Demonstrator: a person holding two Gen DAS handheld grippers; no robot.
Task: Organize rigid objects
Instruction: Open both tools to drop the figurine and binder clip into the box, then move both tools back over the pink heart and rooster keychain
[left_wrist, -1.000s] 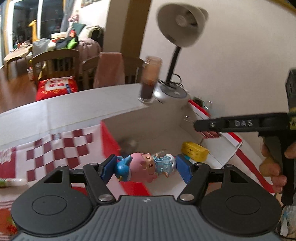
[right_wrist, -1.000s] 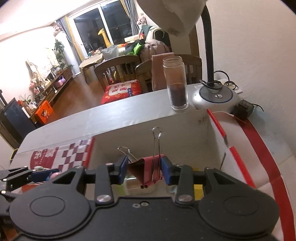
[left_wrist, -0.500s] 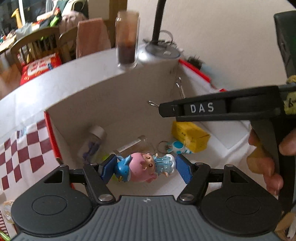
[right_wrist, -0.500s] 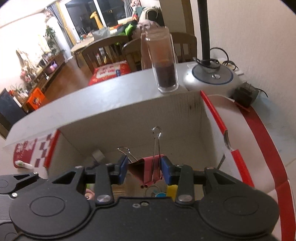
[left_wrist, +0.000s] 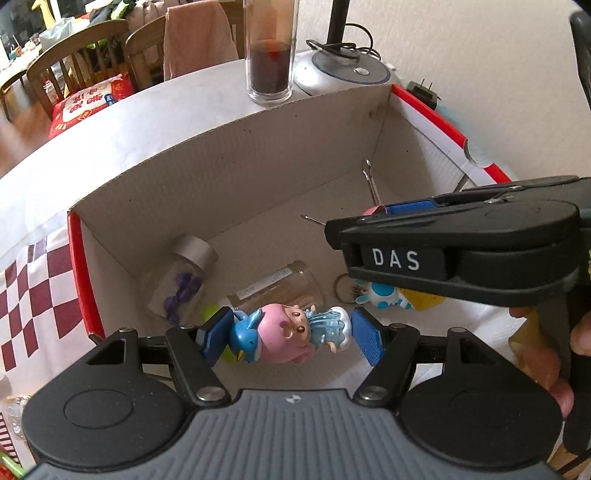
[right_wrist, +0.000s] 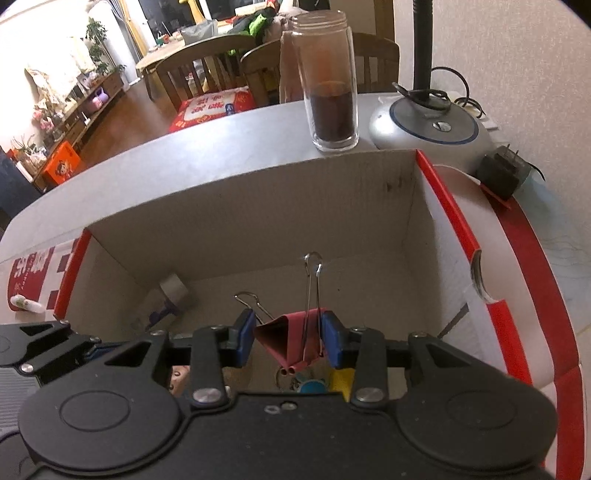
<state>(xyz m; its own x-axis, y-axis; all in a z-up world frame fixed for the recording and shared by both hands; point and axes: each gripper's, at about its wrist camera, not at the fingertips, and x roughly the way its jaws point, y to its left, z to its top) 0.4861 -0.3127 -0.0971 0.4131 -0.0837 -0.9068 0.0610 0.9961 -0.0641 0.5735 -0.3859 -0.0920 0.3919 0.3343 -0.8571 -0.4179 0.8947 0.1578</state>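
Glossy plastic figurine (left_wrist: 290, 334) and red binder clip (right_wrist: 295, 338) over corrugated box (left_wrist: 229, 173)

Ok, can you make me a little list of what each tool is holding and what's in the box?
left tool: shut on toy figure, above the box
right tool: shut on red binder clip, above the box
box: open cardboard
inside box: small jar with purple bits, clear jar on its side, blue-white toy, yellow item
behind box: tall glass jar, lamp base

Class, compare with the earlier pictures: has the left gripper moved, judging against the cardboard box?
Yes. The left gripper, shut on the pink figurine, has advanced over the cardboard box; it now hangs above the box's floor.
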